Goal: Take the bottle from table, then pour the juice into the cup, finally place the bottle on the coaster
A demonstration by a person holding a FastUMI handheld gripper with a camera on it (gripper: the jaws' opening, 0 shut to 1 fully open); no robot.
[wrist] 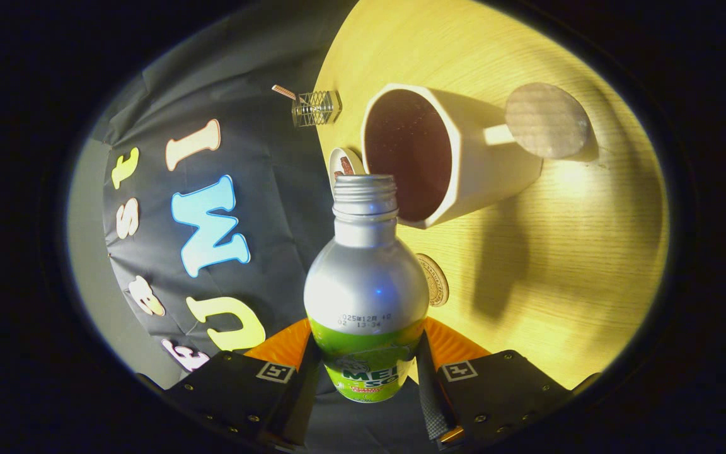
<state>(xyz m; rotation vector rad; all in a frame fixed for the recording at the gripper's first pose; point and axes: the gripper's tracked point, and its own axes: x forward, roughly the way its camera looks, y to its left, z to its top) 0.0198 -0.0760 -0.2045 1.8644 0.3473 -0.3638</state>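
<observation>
A small wire-mesh holder (316, 108) stands at the edge of the wooden bench (564, 252). A little round white piece (344, 162) lies nearby. A grey round disc (547, 120) rests further along.

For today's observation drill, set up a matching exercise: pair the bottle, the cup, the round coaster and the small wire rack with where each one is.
Things:
1. bottle
2. cup
3. coaster
4. wire rack

Places:
A. at the table's edge, by the black cloth
B. beside the cup's handle
C. just beyond the bottle's open mouth
D. between the claw's fingers, gripped

Pairs: 1-D, 2-C, 3-B, 4-A
</observation>
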